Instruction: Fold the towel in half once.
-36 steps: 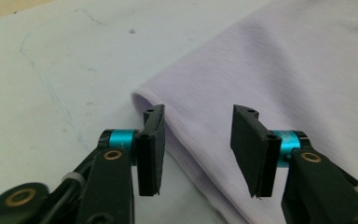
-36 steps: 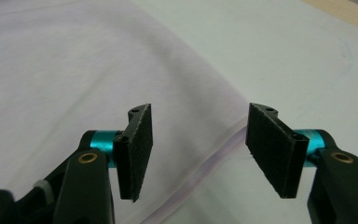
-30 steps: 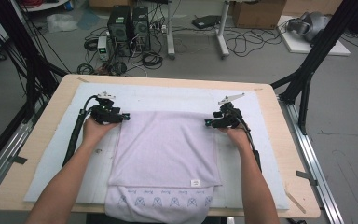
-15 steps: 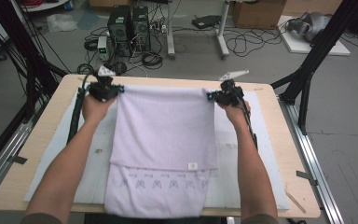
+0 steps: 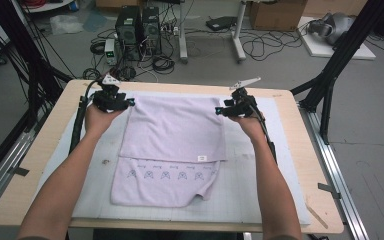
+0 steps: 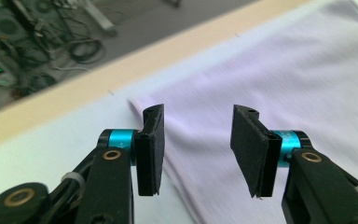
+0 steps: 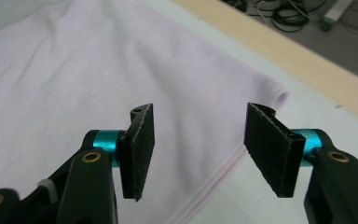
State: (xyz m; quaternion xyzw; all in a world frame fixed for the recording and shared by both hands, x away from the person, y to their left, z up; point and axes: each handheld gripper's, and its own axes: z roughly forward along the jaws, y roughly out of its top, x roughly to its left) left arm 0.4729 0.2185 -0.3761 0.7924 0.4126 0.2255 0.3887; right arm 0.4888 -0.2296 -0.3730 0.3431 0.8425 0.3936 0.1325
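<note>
Folded lilac cloth [image 5: 174,131], printed hem.

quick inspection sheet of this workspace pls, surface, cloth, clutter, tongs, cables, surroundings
surface: wooden table under a pale gridded mat.
job's things: lilac cloth lies flat on the mat, folded, patterned strip exposed at the near edge.
clutter: nothing seen.
grippers: left tongs and right tongs have just been opening; nothing between their jaws, cloth lies beneath.
cables: black cable trails from the left tongs.
surroundings: computer towers and loose floor cables beyond the table.
</note>
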